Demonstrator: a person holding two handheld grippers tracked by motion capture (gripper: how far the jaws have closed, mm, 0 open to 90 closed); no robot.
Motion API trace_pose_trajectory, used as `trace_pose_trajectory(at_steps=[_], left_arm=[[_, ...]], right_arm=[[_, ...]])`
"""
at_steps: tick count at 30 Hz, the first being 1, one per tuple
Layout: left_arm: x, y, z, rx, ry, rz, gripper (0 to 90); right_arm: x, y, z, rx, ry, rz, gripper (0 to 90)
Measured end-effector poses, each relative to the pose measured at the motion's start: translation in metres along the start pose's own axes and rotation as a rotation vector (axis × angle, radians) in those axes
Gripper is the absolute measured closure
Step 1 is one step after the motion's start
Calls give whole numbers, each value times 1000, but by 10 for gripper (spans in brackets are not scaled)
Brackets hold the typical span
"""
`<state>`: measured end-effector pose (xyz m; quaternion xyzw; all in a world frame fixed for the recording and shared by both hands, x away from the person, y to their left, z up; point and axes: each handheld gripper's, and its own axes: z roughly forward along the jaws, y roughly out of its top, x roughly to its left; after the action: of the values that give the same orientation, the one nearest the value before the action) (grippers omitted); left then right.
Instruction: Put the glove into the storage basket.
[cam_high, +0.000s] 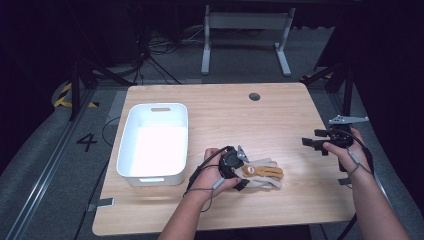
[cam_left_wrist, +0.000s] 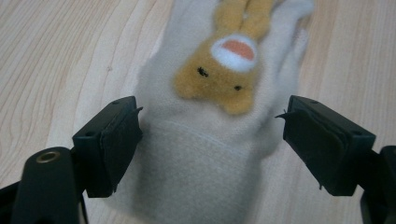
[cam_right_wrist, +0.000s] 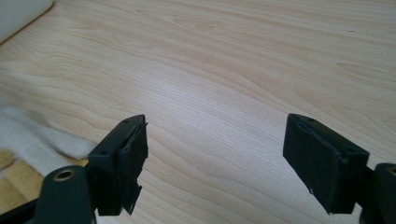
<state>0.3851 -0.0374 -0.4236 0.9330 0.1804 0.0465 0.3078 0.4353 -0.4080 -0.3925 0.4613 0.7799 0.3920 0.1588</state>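
Glove flat on bench, my left tongs straddling its cuff.

The cream glove (cam_high: 265, 174) with a tan rabbit face lies right of the white bin (cam_high: 154, 142), long axis across the bench (cam_high: 280, 110), fingers pointing toward my right. Left tongs (cam_left_wrist: 210, 140) spread, pads either side of the cuff, not pinching. Right tongs (cam_right_wrist: 215, 158) spread over bare wood, well apart.

You're working over a fleecy cloth glove (cam_left_wrist: 205, 154) — cream pile, with a fuzzy tan plush rabbit (cam_left_wrist: 219, 74) on it. The table (cam_right_wrist: 243, 70) is smooth pale wood grain — the bin (cam_high: 152, 142) glossy white plastic.
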Motion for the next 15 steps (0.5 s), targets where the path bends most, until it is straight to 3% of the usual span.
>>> trace_pose_trajectory(at_steps=[3, 9, 15], left_arm=[[0, 1, 4, -2, 15, 17, 189], [-6, 4, 18, 42, 38, 76, 163], [-7, 5, 28, 74, 47, 89, 154]], right_arm=[[1, 0, 0, 0, 7, -3, 233], [1, 0, 1, 2, 10, -10, 233], [2, 0, 1, -3, 14, -10, 235]])
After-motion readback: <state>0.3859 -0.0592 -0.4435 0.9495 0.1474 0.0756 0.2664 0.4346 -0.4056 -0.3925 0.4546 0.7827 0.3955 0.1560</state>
